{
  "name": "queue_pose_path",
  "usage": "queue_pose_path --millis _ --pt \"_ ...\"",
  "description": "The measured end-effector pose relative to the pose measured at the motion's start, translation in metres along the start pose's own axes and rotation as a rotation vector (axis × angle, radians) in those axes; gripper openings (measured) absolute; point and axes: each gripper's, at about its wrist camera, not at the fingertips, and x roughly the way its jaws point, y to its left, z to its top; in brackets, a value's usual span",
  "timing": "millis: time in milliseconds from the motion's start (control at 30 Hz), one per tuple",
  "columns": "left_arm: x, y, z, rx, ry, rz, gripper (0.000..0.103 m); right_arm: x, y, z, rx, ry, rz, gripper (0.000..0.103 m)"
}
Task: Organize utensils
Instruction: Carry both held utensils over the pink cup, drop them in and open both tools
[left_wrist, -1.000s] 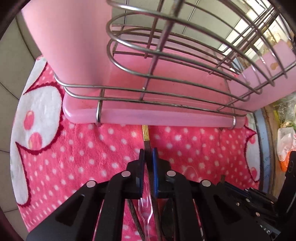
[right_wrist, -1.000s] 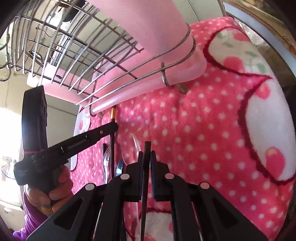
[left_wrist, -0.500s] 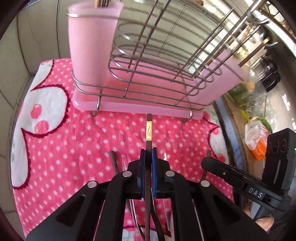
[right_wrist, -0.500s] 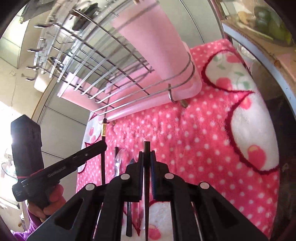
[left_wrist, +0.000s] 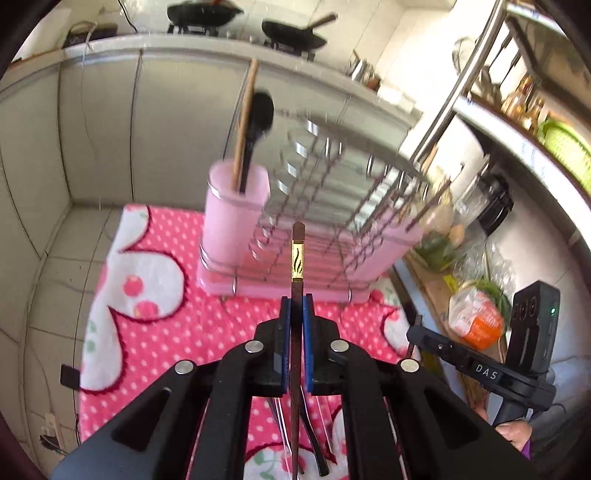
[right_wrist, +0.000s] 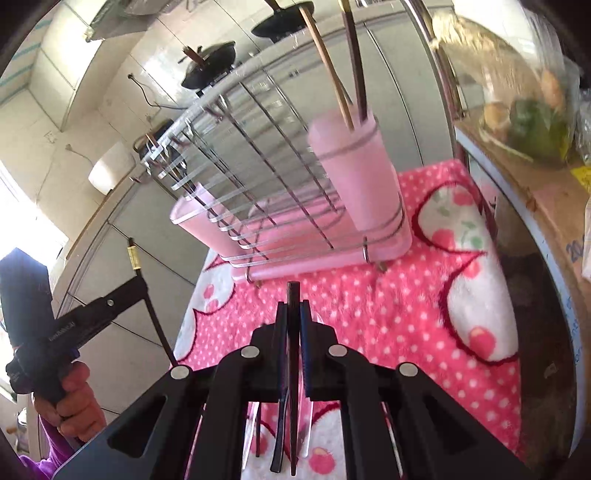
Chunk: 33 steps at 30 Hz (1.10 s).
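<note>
Left gripper (left_wrist: 294, 306): clenched on a dark chopstick (left_wrist: 297, 258) with a gold band; the stick runs straight out past the pads and back under the gripper body.
Right gripper (right_wrist: 293, 314): clenched on a second, plain dark chopstick (right_wrist: 293, 295); only a short end shows beyond the pads.
Rack (left_wrist: 332, 206): wire dish rack on a pink tray, ahead of and below both grippers, apart from both chopstick tips.
Cup (left_wrist: 236, 206): pink holder at the rack's end, ahead-left of the left gripper, ahead-right of the right one; a wooden stick and a black spoon (left_wrist: 258, 122) stand in it.
Towel (left_wrist: 166, 332): pink dotted cloth under the rack, spreading beneath both grippers.
Loose utensils (right_wrist: 277, 435): several lie on the towel directly under the right gripper, behind its pads; kinds hard to tell.
Hands: the left hand (right_wrist: 70, 398) wraps its gripper's handle, seen left of the right gripper; purple sleeve (right_wrist: 44, 450) below it.
Bags (left_wrist: 476, 317): food bags on the counter, right of the left gripper.
</note>
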Motion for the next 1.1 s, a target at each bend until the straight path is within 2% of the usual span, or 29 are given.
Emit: queue_pose_path --millis 200,400,700,833,933,1100 --pt "-0.047 0.004 0.04 -0.027 -0.164 -0.018 0.005 -0.027 0.02 0.031 -0.062 -0.101 -0.017 0.006" --pt "-0.075 0.002 0.1 -0.021 -0.293 0.017 0.005 -0.062 0.043 0.079 -0.137 -0.245 -0.04 0.006" --pt "-0.079 -0.003 0.161 -0.016 -0.504 0.108 0.005 -0.099 0.057 0.144 -0.181 -0.498 -0.113 0.006" --pt "-0.065 -0.004 0.171 0.017 -0.579 0.169 0.005 -0.098 0.06 0.164 -0.211 -0.579 -0.147 0.006" --pt "-0.046 -0.002 0.173 0.04 -0.591 0.205 0.005 -0.089 0.059 0.17 -0.229 -0.618 -0.174 0.006" --pt "-0.012 0.011 0.169 0.04 -0.547 0.22 0.005 -0.065 0.052 0.169 -0.256 -0.641 -0.206 0.006"
